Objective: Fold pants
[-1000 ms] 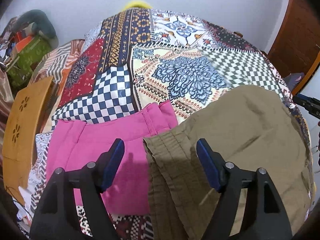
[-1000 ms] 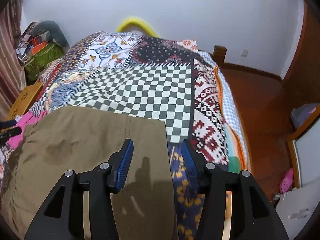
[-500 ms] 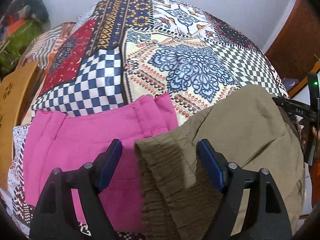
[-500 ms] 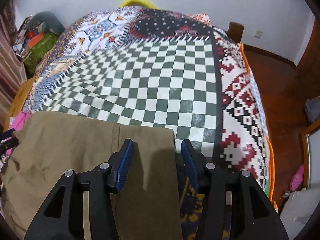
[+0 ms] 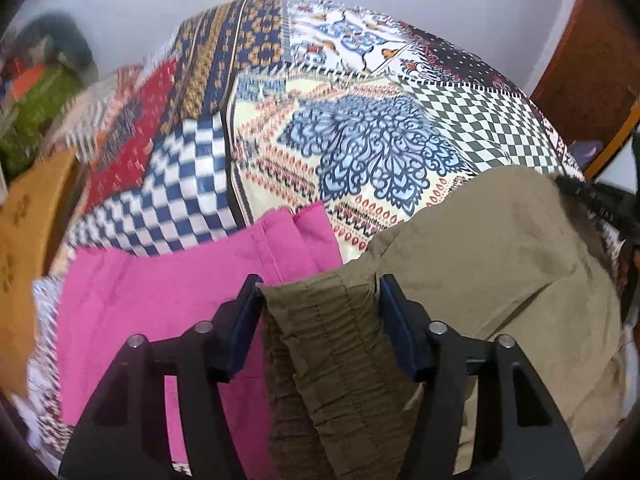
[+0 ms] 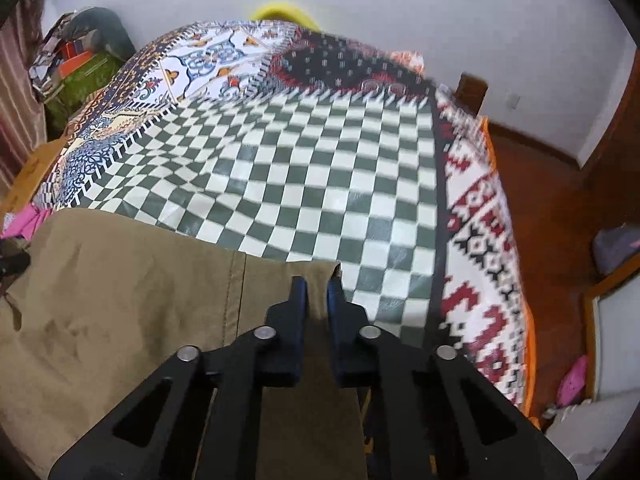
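Olive-brown pants (image 5: 480,272) lie across the patchwork bedspread (image 5: 360,140). Their gathered elastic waistband (image 5: 320,312) sits between the fingers of my left gripper (image 5: 318,296), whose jaws are still apart and close around the band. In the right wrist view the pants (image 6: 120,300) spread to the left, and my right gripper (image 6: 317,292) is shut on the far corner of the leg hem (image 6: 320,276). The right gripper also shows at the right edge of the left wrist view (image 5: 600,204).
Folded pink pants (image 5: 160,288) lie just left of the olive waistband. A wooden stand (image 5: 24,240) and a pile of bags (image 6: 76,60) are at the left of the bed. The bed's right edge drops to a wooden floor (image 6: 552,208).
My right gripper has closed onto the hem corner of the pant leg. My left gripper has narrowed around the waistband. Both moved forward over the bed.
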`<move>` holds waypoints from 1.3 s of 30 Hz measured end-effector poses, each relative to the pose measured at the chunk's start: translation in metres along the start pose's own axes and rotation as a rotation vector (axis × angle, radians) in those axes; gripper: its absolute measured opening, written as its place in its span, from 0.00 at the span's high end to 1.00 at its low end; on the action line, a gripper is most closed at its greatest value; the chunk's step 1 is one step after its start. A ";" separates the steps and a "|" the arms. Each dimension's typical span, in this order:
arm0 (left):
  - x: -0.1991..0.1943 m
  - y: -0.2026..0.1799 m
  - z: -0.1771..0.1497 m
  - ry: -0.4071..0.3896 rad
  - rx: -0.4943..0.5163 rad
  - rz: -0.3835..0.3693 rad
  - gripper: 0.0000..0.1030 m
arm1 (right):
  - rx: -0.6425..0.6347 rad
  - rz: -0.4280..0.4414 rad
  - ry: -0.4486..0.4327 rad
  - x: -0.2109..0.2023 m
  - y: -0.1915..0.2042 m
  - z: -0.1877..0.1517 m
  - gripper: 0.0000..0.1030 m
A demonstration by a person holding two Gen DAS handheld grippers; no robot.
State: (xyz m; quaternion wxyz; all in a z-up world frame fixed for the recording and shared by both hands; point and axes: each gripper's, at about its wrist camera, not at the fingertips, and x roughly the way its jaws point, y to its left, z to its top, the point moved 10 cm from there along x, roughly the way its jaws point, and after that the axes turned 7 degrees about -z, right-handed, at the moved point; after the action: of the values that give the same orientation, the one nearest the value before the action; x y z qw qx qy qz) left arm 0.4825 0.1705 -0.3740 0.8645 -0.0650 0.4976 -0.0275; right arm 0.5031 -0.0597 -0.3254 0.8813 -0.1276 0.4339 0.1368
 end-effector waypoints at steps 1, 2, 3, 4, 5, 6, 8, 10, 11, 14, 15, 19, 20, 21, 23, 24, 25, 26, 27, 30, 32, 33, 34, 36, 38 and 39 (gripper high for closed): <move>-0.004 0.000 0.003 -0.019 0.027 0.024 0.45 | -0.005 -0.014 -0.022 -0.004 -0.001 0.003 0.95; -0.006 0.001 0.004 -0.031 0.041 0.041 0.45 | -0.008 -0.029 -0.045 -0.008 -0.002 0.007 0.95; -0.007 0.003 0.006 -0.037 0.047 0.059 0.45 | -0.007 -0.046 -0.062 -0.011 -0.005 0.011 0.96; -0.007 0.005 0.006 -0.035 0.042 0.063 0.45 | -0.002 -0.051 -0.067 -0.012 -0.006 0.013 0.96; -0.005 0.006 0.006 -0.030 0.032 0.062 0.45 | 0.005 -0.056 -0.071 -0.014 -0.008 0.016 0.96; -0.005 0.007 0.006 -0.027 0.023 0.062 0.45 | 0.012 -0.058 -0.070 -0.014 -0.008 0.019 0.96; -0.007 0.007 0.008 -0.033 0.008 0.063 0.46 | 0.018 -0.063 -0.078 -0.016 -0.009 0.022 0.96; -0.017 0.005 0.012 -0.058 0.012 0.063 0.46 | 0.025 -0.063 -0.096 -0.025 -0.010 0.025 0.96; -0.022 0.004 0.014 -0.069 0.014 0.061 0.46 | 0.030 -0.059 -0.104 -0.030 -0.011 0.027 0.96; -0.045 0.000 0.024 -0.109 0.003 0.037 0.46 | 0.050 -0.056 -0.144 -0.048 -0.015 0.036 0.97; -0.052 -0.001 0.027 -0.120 0.000 0.031 0.46 | 0.059 -0.054 -0.157 -0.055 -0.017 0.039 0.97; -0.086 -0.012 0.036 -0.175 0.010 0.014 0.46 | 0.086 -0.040 -0.206 -0.085 -0.021 0.050 0.97; -0.094 -0.016 0.037 -0.185 0.013 0.011 0.46 | 0.093 -0.036 -0.219 -0.094 -0.022 0.051 0.97; -0.101 -0.019 0.037 -0.194 0.016 0.007 0.46 | 0.097 -0.031 -0.227 -0.101 -0.021 0.052 0.97; -0.115 -0.025 0.035 -0.206 0.022 0.000 0.48 | 0.107 -0.023 -0.245 -0.114 -0.022 0.051 0.97; -0.121 -0.028 0.034 -0.211 0.026 -0.001 0.48 | 0.111 -0.020 -0.254 -0.122 -0.022 0.050 0.97; -0.127 -0.030 0.032 -0.215 0.029 -0.004 0.48 | 0.118 -0.012 -0.263 -0.130 -0.022 0.049 0.97; -0.134 -0.033 0.031 -0.221 0.032 -0.008 0.48 | 0.124 -0.007 -0.271 -0.137 -0.022 0.048 0.97; -0.140 -0.035 0.028 -0.225 0.034 -0.011 0.48 | 0.128 -0.001 -0.278 -0.144 -0.022 0.047 0.97; -0.160 -0.042 0.020 -0.241 0.040 -0.023 0.49 | 0.134 0.008 -0.298 -0.168 -0.024 0.041 0.97; -0.171 -0.045 0.014 -0.245 0.038 -0.033 0.49 | 0.142 0.017 -0.306 -0.179 -0.024 0.038 0.97; -0.176 -0.046 0.011 -0.247 0.037 -0.038 0.49 | 0.145 0.022 -0.311 -0.185 -0.024 0.036 0.97; -0.181 -0.048 0.007 -0.248 0.037 -0.042 0.49 | 0.149 0.029 -0.318 -0.193 -0.023 0.034 0.97; -0.190 -0.052 -0.001 -0.248 0.041 -0.050 0.49 | 0.150 0.034 -0.335 -0.207 -0.020 0.029 0.97; -0.198 -0.057 -0.009 -0.249 0.046 -0.060 0.49 | 0.154 0.042 -0.345 -0.218 -0.019 0.025 0.97; -0.202 -0.059 -0.013 -0.249 0.051 -0.064 0.49 | 0.156 0.047 -0.350 -0.223 -0.018 0.023 0.97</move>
State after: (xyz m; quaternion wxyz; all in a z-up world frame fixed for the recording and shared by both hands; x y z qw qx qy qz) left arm 0.3703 0.1331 -0.1991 0.9197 -0.0615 0.3832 -0.0595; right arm 0.3951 -0.0977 -0.1317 0.9471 -0.0226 0.2862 0.1435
